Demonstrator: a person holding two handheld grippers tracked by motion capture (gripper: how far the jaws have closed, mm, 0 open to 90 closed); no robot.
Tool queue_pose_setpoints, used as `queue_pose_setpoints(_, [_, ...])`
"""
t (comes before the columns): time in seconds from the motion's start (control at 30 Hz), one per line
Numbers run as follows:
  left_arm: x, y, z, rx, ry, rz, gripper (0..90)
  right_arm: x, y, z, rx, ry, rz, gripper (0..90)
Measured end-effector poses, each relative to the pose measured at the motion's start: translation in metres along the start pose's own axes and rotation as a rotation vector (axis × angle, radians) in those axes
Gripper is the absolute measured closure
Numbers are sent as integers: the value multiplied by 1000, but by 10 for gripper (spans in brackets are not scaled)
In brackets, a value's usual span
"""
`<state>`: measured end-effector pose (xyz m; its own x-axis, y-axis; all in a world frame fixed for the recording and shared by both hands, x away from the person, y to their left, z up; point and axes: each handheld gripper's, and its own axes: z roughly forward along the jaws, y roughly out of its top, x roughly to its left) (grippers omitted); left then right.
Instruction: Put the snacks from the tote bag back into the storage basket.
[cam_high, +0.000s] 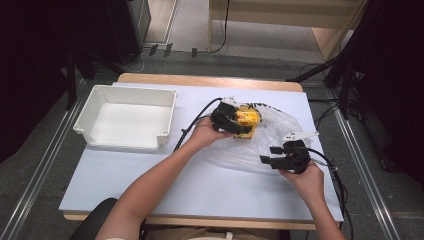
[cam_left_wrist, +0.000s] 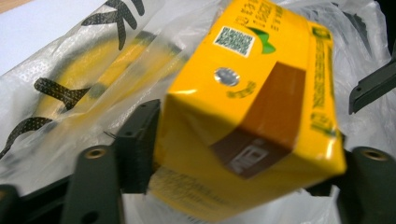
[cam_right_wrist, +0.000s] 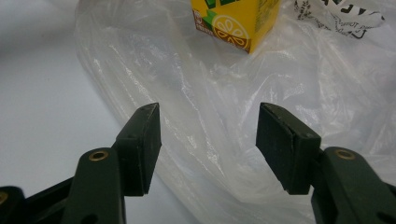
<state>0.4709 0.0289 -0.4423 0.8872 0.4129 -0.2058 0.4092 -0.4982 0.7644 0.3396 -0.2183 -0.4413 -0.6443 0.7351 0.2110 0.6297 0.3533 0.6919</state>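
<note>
One white table (cam_high: 125, 175) fills the middle of the high view, with an empty white tray (cam_high: 125, 117) at its upper left and a clear plastic bag (cam_high: 270, 145) spread at centre right. On the bag's upper edge the yellow juice carton (cam_high: 248, 121) is clamped between the jaws of the left claw (cam_high: 235, 122). The right claw (cam_high: 272, 155) hovers wide open over the bag's lower right part, holding nothing.

The right tool (cam_right_wrist: 208, 140) stands with its two black jaws spread wide apart and nothing between them, low over a crumpled clear plastic bag (cam_right_wrist: 224, 88) that lies on the pale surface (cam_right_wrist: 42, 93). Past the jaws, at the top edge, the lower corner of a yellow drink carton (cam_right_wrist: 236, 21) printed with a lemon slice sits against the bag. To its right is black lettering on the plastic.
</note>
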Motion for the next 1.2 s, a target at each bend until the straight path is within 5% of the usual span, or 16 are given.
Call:
queue_pose_setpoints(0.2, [-6, 1, 0, 25, 47, 58, 465, -1, -1, -1, -7, 0, 9, 415])
queue_pose_setpoints(0.5, [-10, 3, -3, 34, 83, 62, 510, -1, -2, -1, -8, 3, 13, 420])
queue_pose_setpoints(1.2, [-17, 14, -11, 33, 64, 34, 522, -1, -1, -2, -18, 11, 18, 426])
